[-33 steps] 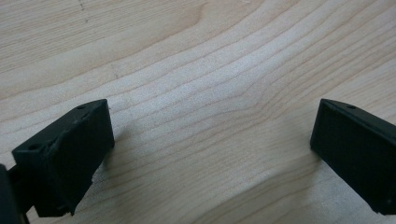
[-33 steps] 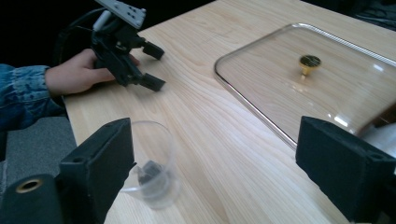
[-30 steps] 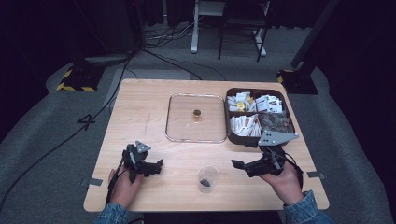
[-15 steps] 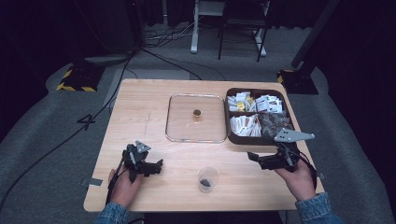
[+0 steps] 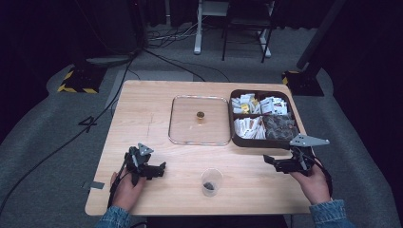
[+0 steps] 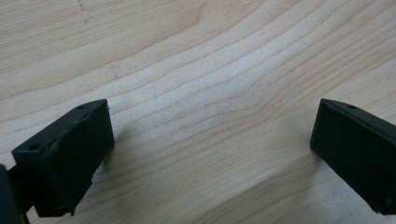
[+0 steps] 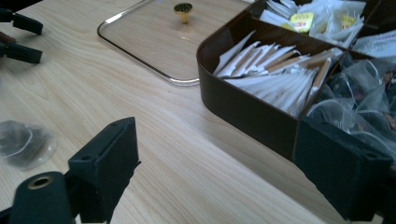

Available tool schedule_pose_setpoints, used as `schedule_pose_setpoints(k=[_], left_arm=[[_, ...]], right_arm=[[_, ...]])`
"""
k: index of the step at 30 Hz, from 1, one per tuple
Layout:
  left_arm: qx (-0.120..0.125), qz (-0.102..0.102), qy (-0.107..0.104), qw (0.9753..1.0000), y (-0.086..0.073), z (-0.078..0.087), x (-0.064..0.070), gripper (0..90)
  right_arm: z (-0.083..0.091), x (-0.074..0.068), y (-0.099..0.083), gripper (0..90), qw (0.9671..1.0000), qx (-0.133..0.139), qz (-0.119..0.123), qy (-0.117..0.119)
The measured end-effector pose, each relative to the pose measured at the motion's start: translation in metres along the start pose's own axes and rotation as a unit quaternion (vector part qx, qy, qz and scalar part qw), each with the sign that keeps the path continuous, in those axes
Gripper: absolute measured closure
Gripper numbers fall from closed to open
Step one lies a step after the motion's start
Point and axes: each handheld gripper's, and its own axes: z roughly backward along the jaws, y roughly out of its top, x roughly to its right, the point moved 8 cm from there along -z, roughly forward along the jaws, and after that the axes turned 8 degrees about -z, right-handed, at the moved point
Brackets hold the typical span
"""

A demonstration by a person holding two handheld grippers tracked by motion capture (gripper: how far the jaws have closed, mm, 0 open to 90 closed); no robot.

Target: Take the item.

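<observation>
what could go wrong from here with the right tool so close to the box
The open right tool sits just off the front corner of the brown box; a forward move might shove it into the glass lid lying flat alongside. The light plastic cup stands between both hands, so a sweep by either tool could tip it.

A light wooden rectangular table (image 5: 142, 109) stands on grey carpeted floor (image 5: 43, 142) in a dark room. Black cables (image 5: 157, 50) trail across the floor behind it, near white metal furniture legs (image 5: 197, 33) and a yellow-and-black striped base (image 5: 76, 83).
</observation>
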Motion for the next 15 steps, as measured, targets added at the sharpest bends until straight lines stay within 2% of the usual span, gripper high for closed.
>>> schedule_pose_setpoints(k=[3, 15], left_arm=[[0.0, -0.001, 0.0, 1.0, 0.0, 0.0, 0.0, 0.0], [0.0, -0.001, 0.0, 1.0, 0.0, 0.0, 0.0, 0.0]], right_arm=[[-0.004, 0.007, -0.007, 14.3, 0.9998, -0.003, -0.019, 0.002], [-0.018, 0.038, -0.039, 14.3, 0.9989, -0.022, -0.034, -0.022]])
